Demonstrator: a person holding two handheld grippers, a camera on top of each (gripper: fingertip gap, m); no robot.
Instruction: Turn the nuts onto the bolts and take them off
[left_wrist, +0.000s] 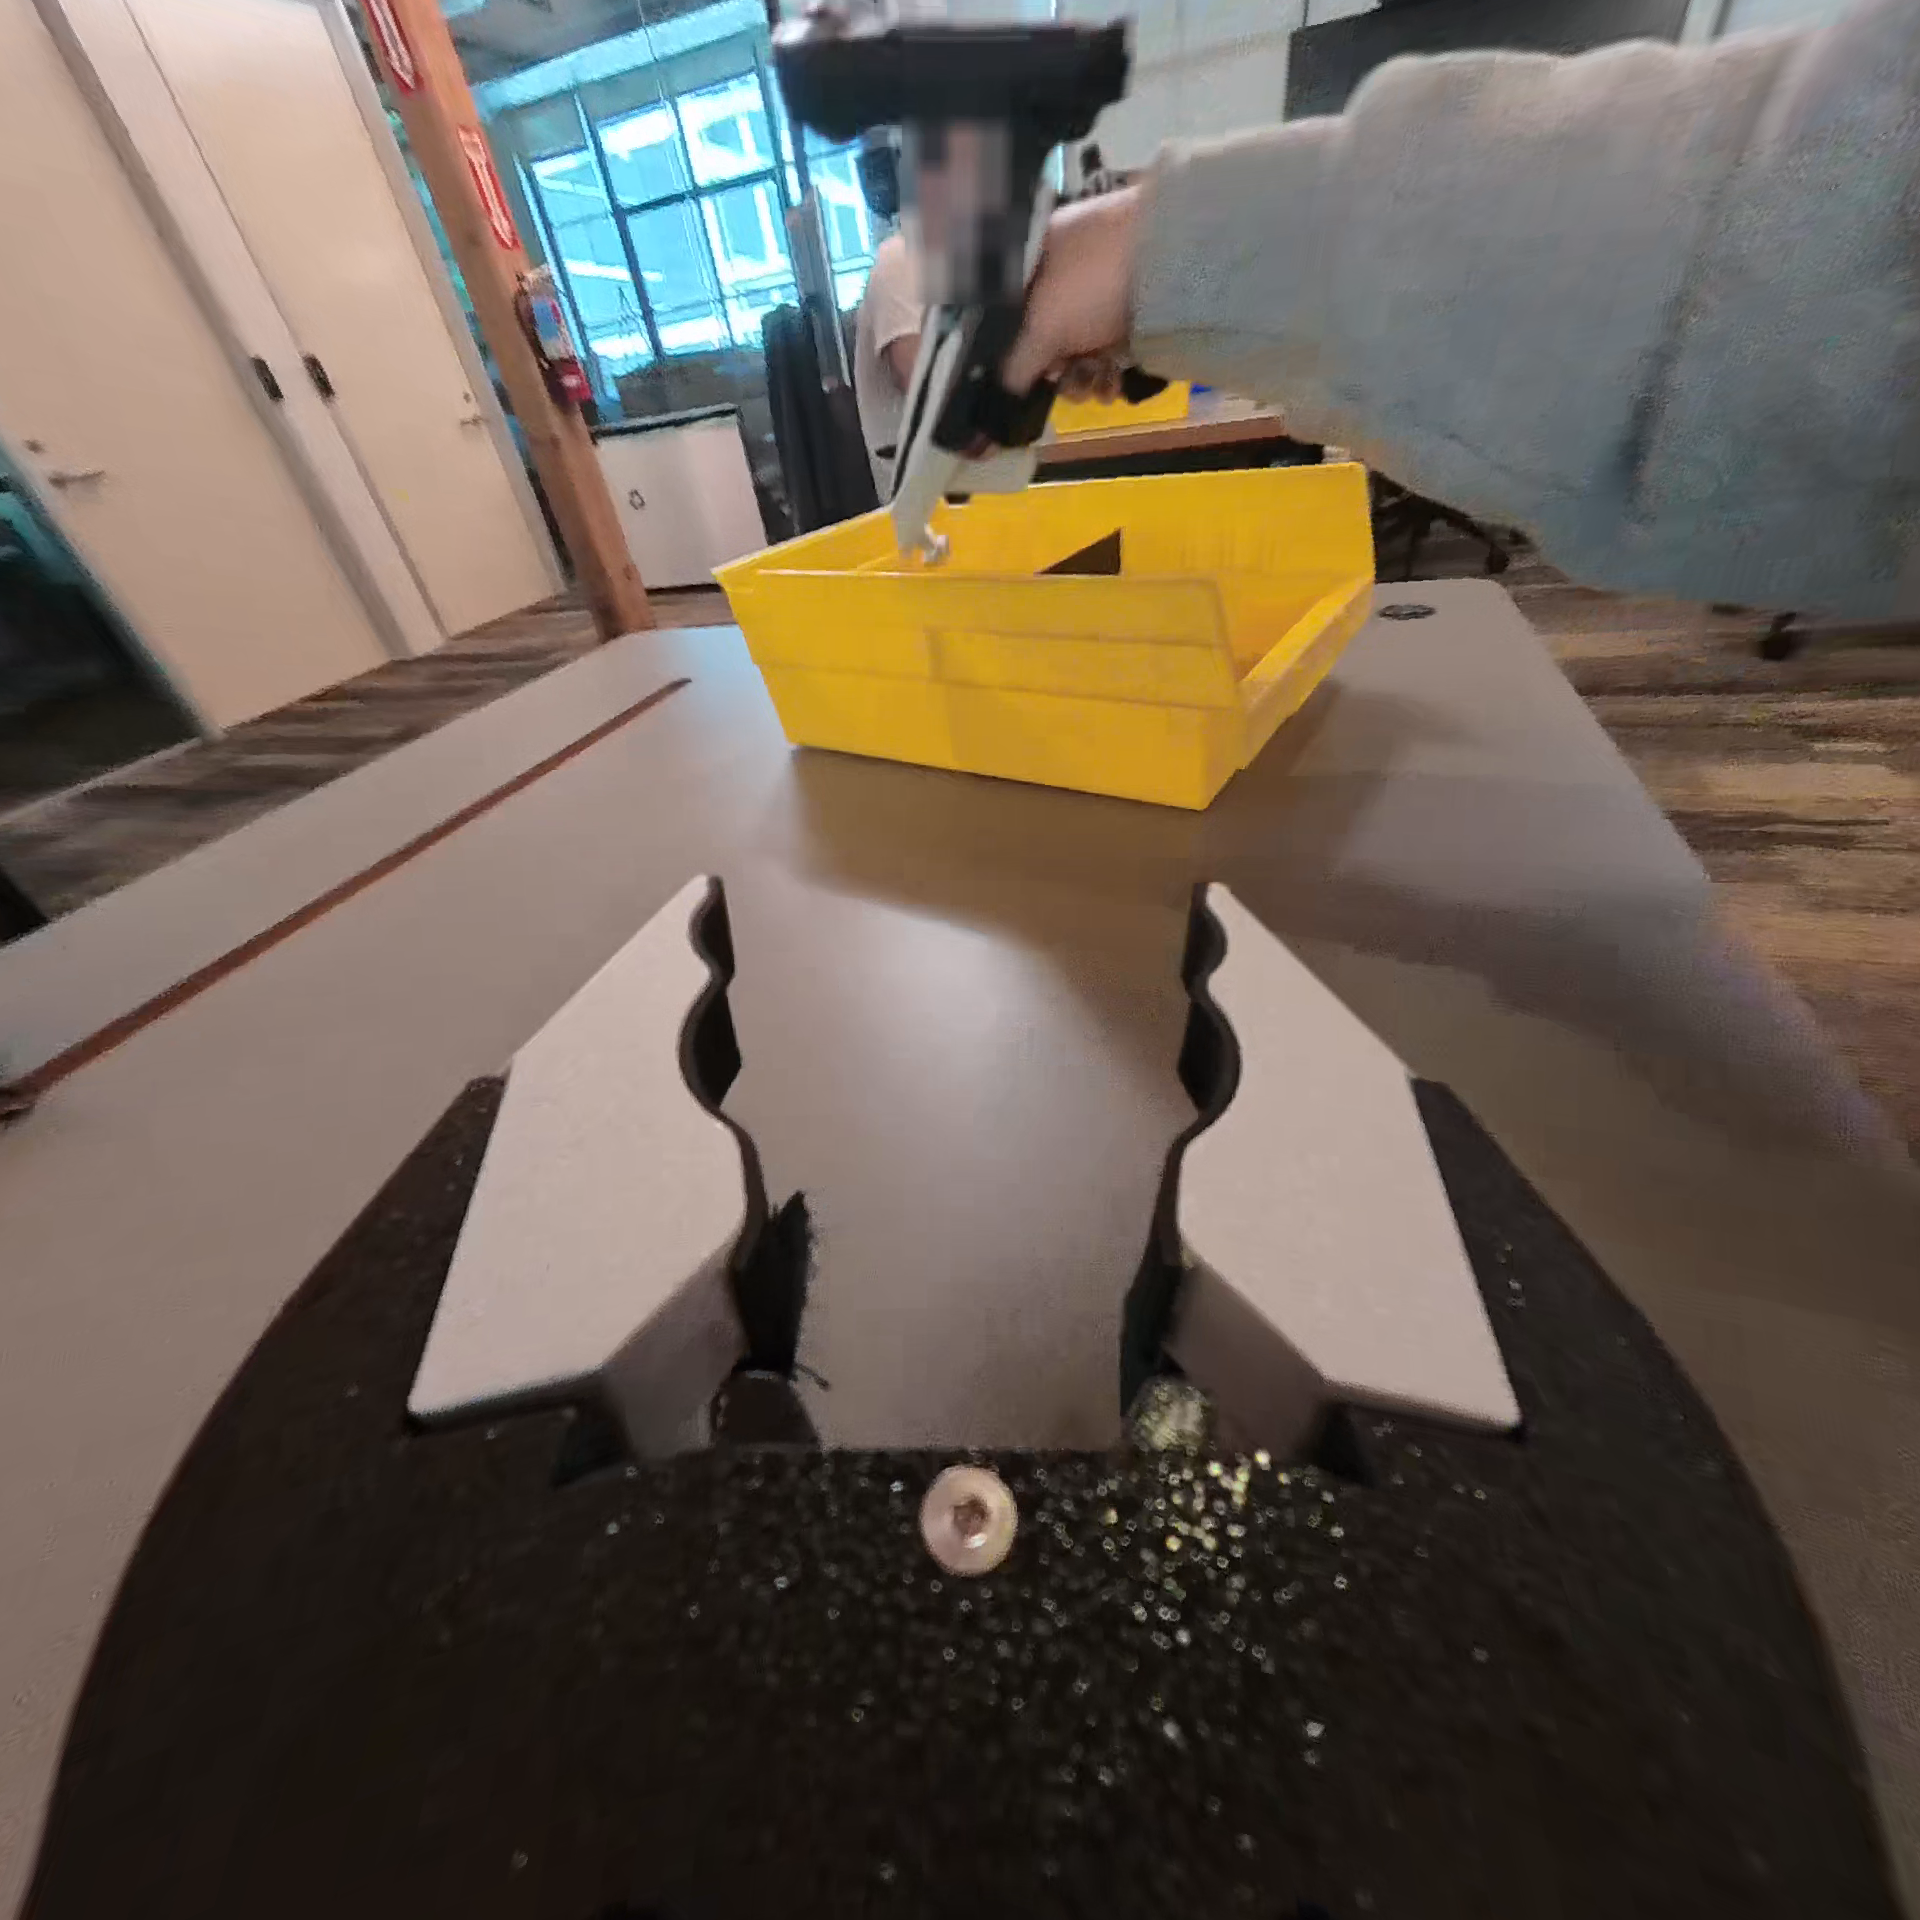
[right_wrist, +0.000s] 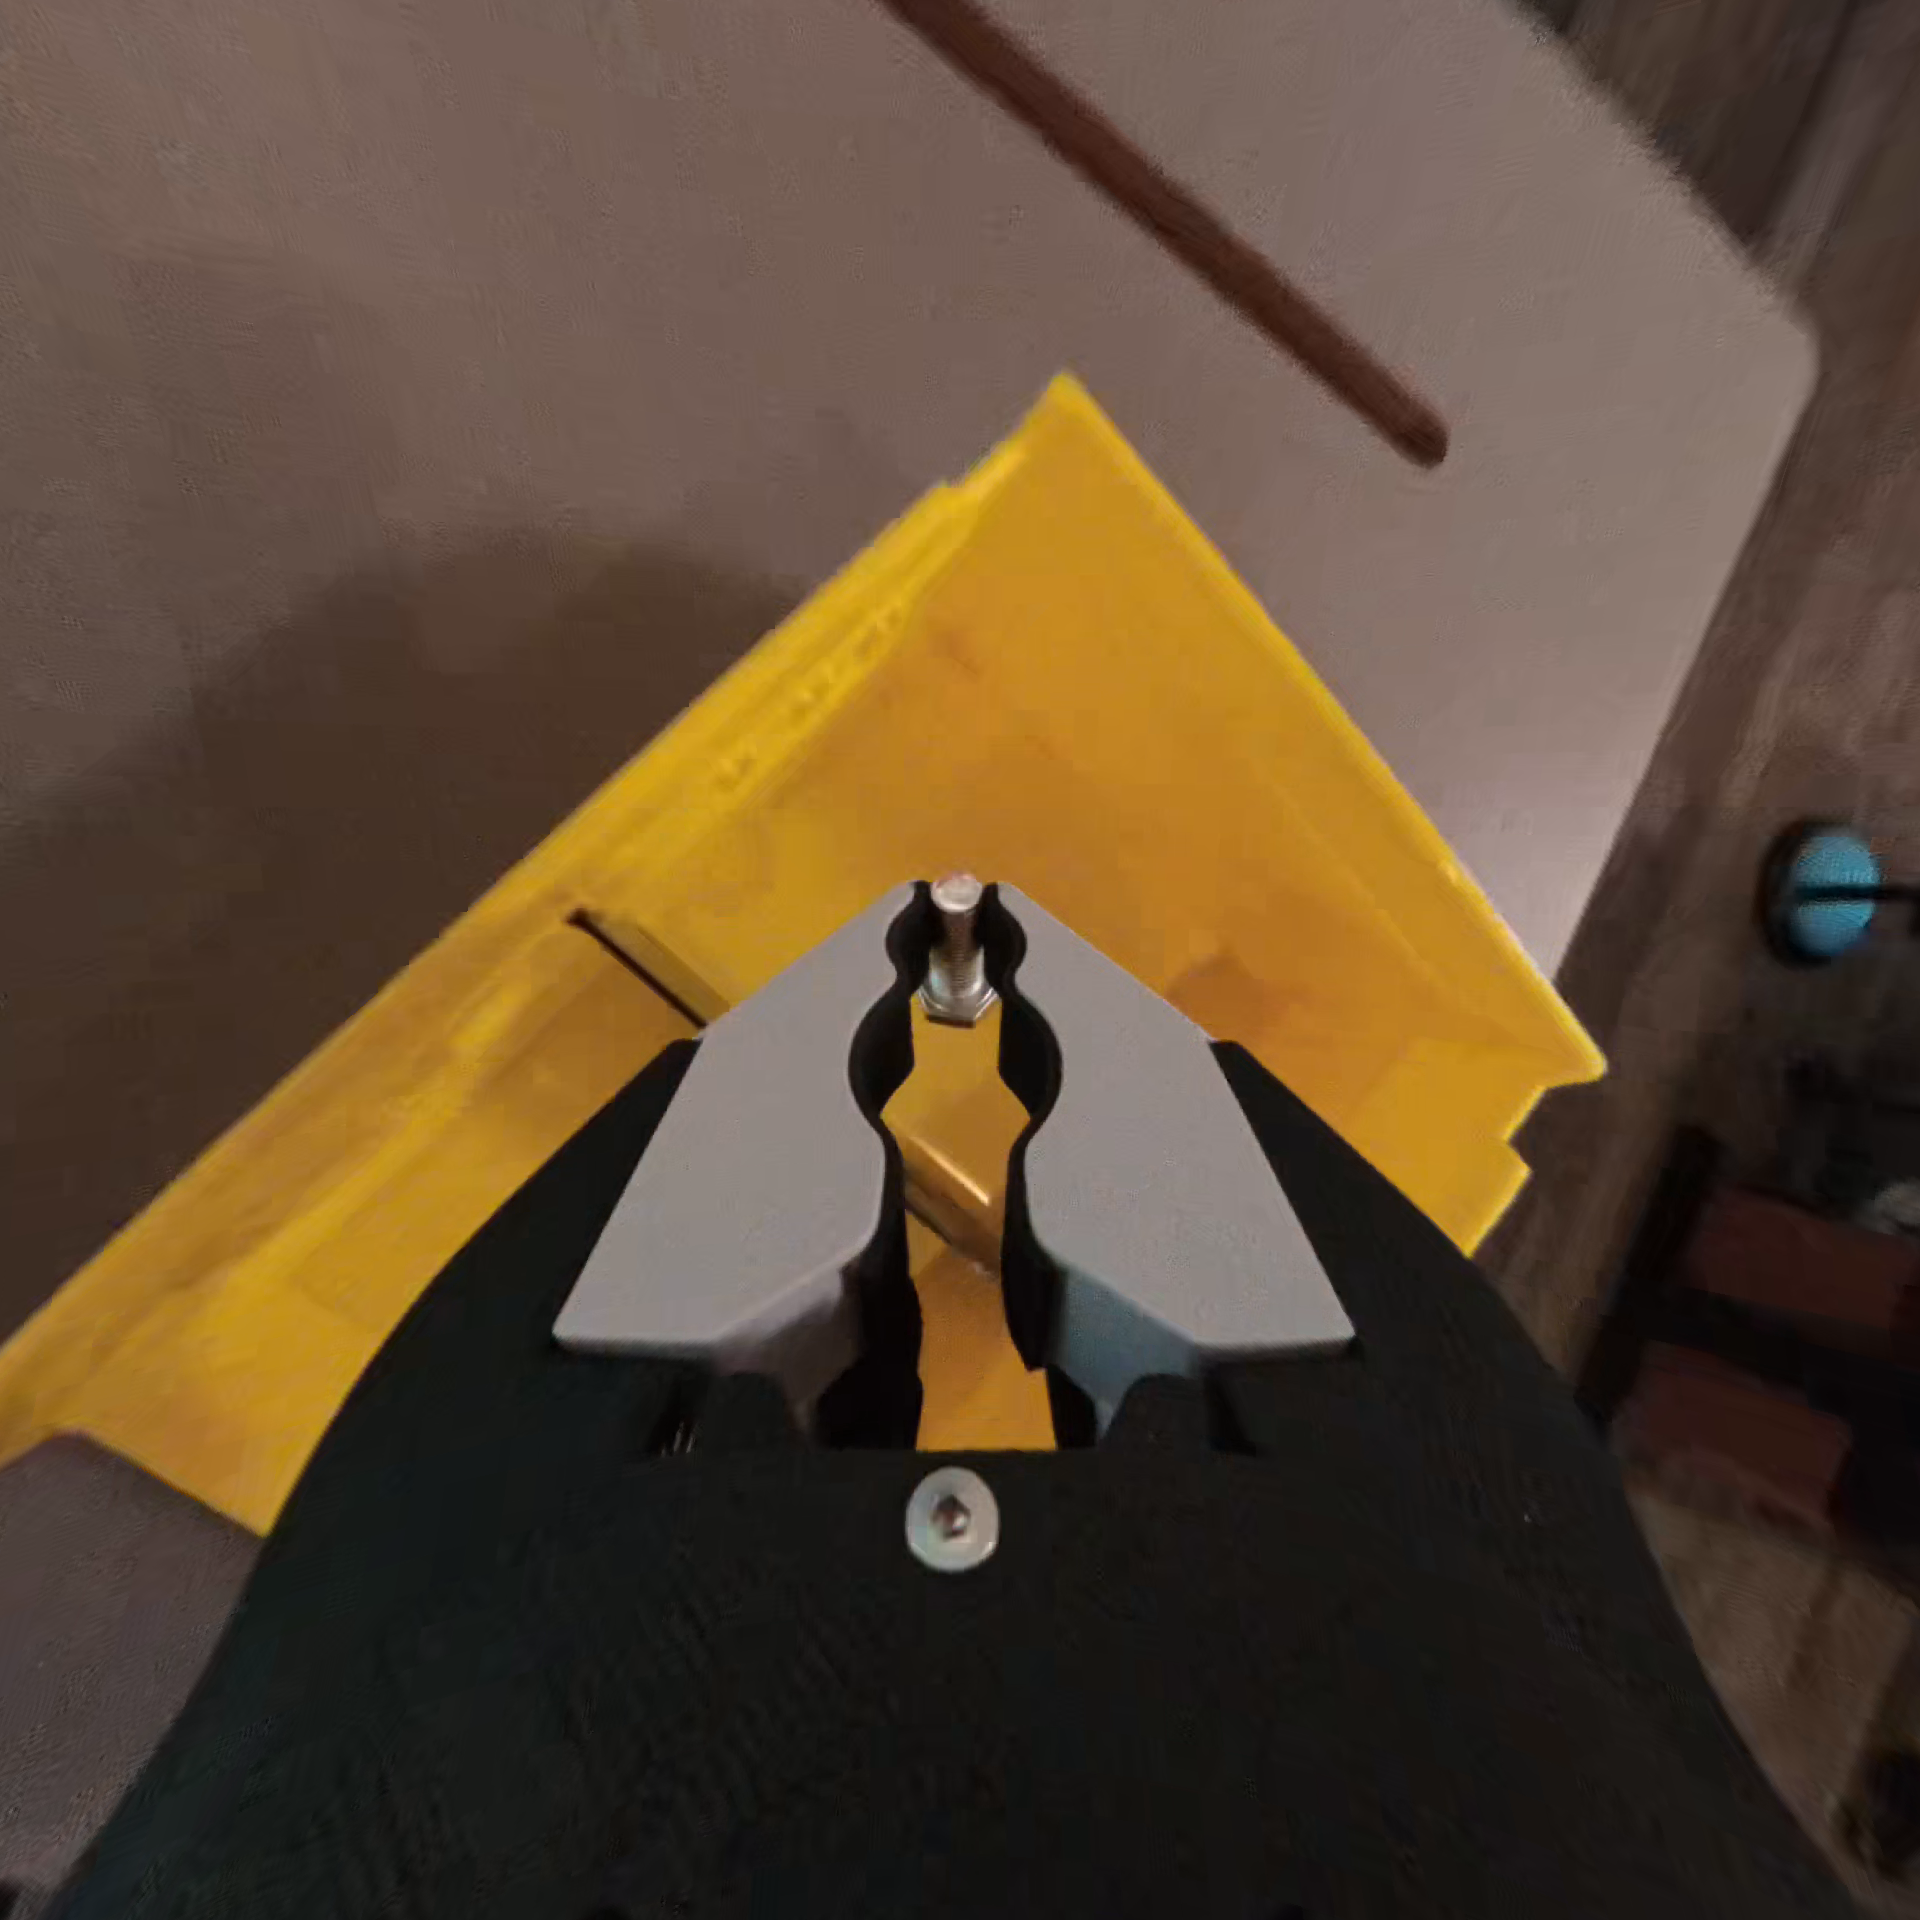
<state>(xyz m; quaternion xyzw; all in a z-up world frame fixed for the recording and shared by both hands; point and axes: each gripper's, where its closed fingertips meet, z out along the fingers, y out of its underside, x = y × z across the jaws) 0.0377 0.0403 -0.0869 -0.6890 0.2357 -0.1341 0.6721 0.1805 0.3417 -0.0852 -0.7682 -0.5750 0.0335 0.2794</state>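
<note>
The left gripper (left_wrist: 956, 914) sits low over the grey table (left_wrist: 416, 831), fingers spread wide with nothing between them. Further out and a bit right there's a yellow bin (left_wrist: 1049, 686), and the right gripper (right_wrist: 954, 904) is tilted down over it, fingertips pinched tight on a silver bolt (right_wrist: 951, 940) whose hex head (right_wrist: 954, 1006) faces back toward the gripper body. A grey sleeve (left_wrist: 1558, 312) comes in from the right.

Your right gripper (right_wrist: 954, 902) hangs above the yellow bin (right_wrist: 1039, 727), its fingers (right_wrist: 800, 1122) pinched on a silver bolt (right_wrist: 951, 940) by the threaded shank. The bolt's hex head (right_wrist: 953, 1004) sits just inside the fingertips, over the bin's floor. The bin rests on the grey bench (right_wrist: 416, 312), a dark groove (right_wrist: 1174, 229) beyond it.
</note>
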